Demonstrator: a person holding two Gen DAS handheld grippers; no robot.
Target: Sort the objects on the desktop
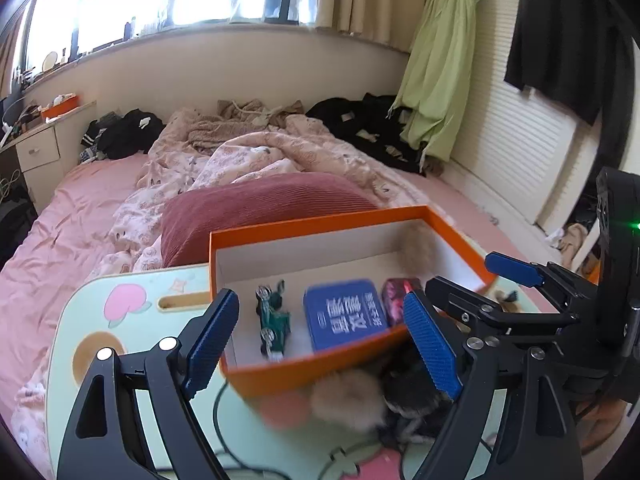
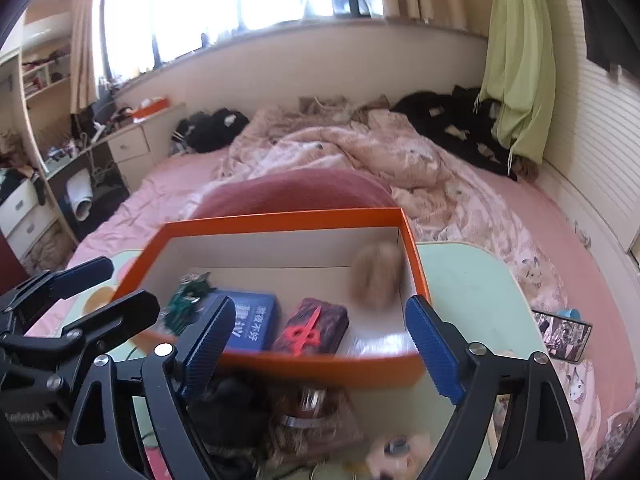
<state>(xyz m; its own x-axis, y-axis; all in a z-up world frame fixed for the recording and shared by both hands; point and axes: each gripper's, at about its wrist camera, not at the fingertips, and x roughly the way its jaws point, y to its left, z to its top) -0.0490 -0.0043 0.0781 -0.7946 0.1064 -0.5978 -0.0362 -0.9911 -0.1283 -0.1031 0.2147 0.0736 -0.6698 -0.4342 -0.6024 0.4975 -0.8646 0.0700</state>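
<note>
Pink bed sheet (image 2: 152, 184) fills the background, crumpled floral quilt (image 2: 360, 152) at 12 o'clock, dark red ribbed cushion (image 1: 260, 204) just behind the box.

Pale green lap desk with cartoon print (image 1: 132, 312) carries everything. Orange cardboard box with white inside (image 2: 280, 216) sits on it, centre frame in both wrist views.

Inside the box, right wrist view:
- blue rectangular tin with white lettering (image 2: 252, 320), about 9 o'clock from box centre
- dark red patterned pack with a red mark (image 2: 312, 330), just beside the tin at its 3 o'clock
- green toy car (image 2: 188, 292), at the tin's 10 o'clock, far left end
- tan fluffy pom-pom (image 2: 378, 280), blurred, at 2 o'clock by the right wall; cannot tell if it touches the floor of the box

Outside the box, at 6 o'clock of its near wall: blurred dark furry item (image 1: 416, 392) and another tan fluffy ball (image 1: 344, 400), touching each other. Smartphone with lit screen (image 2: 564, 336) at 3 o'clock, off the desk's edge.

Left gripper (image 1: 320, 344): fingers spread wide, nothing between the pads, over the box's near wall.
Right gripper (image 2: 320, 344): fingers released, spread wide, nothing grasped, also at the near wall.
</note>
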